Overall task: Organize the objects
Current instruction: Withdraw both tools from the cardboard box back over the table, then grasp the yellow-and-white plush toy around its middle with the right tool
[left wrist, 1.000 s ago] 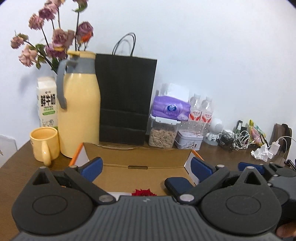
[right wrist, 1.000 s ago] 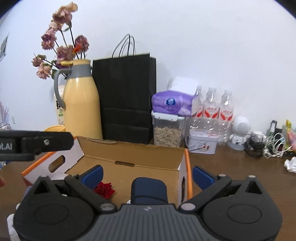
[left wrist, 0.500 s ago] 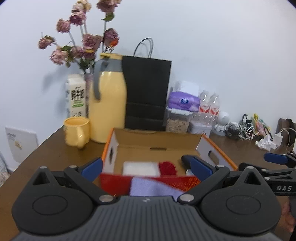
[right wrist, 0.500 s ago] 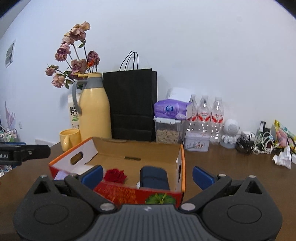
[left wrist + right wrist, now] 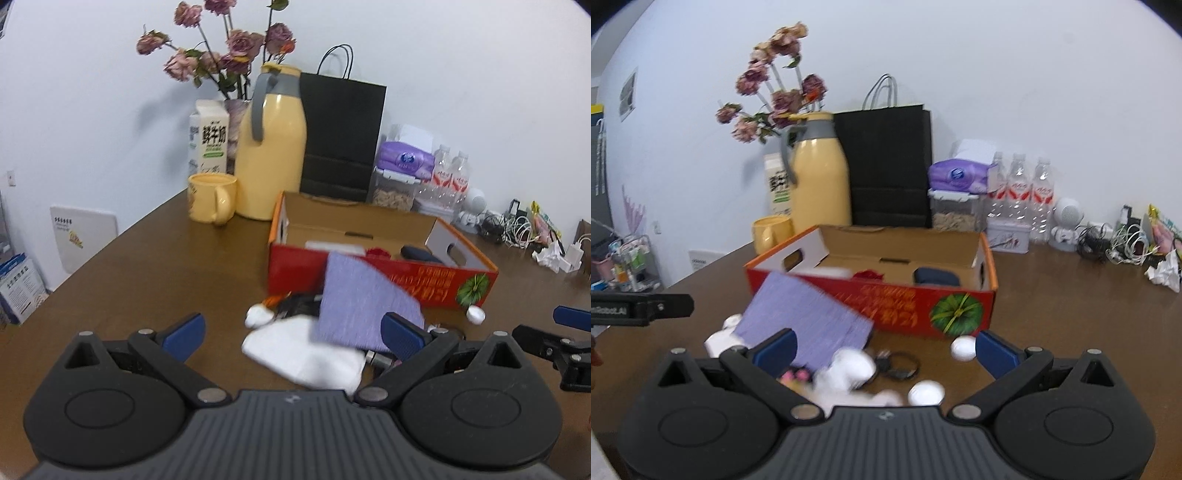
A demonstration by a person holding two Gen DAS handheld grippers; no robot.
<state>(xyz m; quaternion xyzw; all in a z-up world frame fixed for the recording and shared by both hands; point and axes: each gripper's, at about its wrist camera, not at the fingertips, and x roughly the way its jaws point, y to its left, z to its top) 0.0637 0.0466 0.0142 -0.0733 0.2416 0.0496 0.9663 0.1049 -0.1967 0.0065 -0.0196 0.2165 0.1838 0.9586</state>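
An open red cardboard box (image 5: 436, 278) (image 5: 908, 301) sits mid-table; inside it lie a red rose (image 5: 377, 252), a dark blue pouch (image 5: 936, 276) and something white. Against its front wall leans a purple cloth (image 5: 364, 302) (image 5: 809, 325). In front of the box lie a white cloth (image 5: 306, 356), small white round pieces (image 5: 964, 348), a black ring (image 5: 901, 365) and a pink item (image 5: 794, 376). My left gripper (image 5: 293, 330) hangs open above the cloths. My right gripper (image 5: 886, 349) is open too, above the small pieces, holding nothing.
Along the back wall stand a yellow thermos (image 5: 271, 158), a yellow mug (image 5: 210, 197), a milk carton (image 5: 208, 138), dried flowers (image 5: 225, 55), a black paper bag (image 5: 340, 136), a tissue pack, a jar, water bottles (image 5: 1019, 192) and tangled cables (image 5: 1115, 243).
Both grippers have pulled back and risen away from the box. The box's red front, the purple cloth and the loose items before it have come into view.
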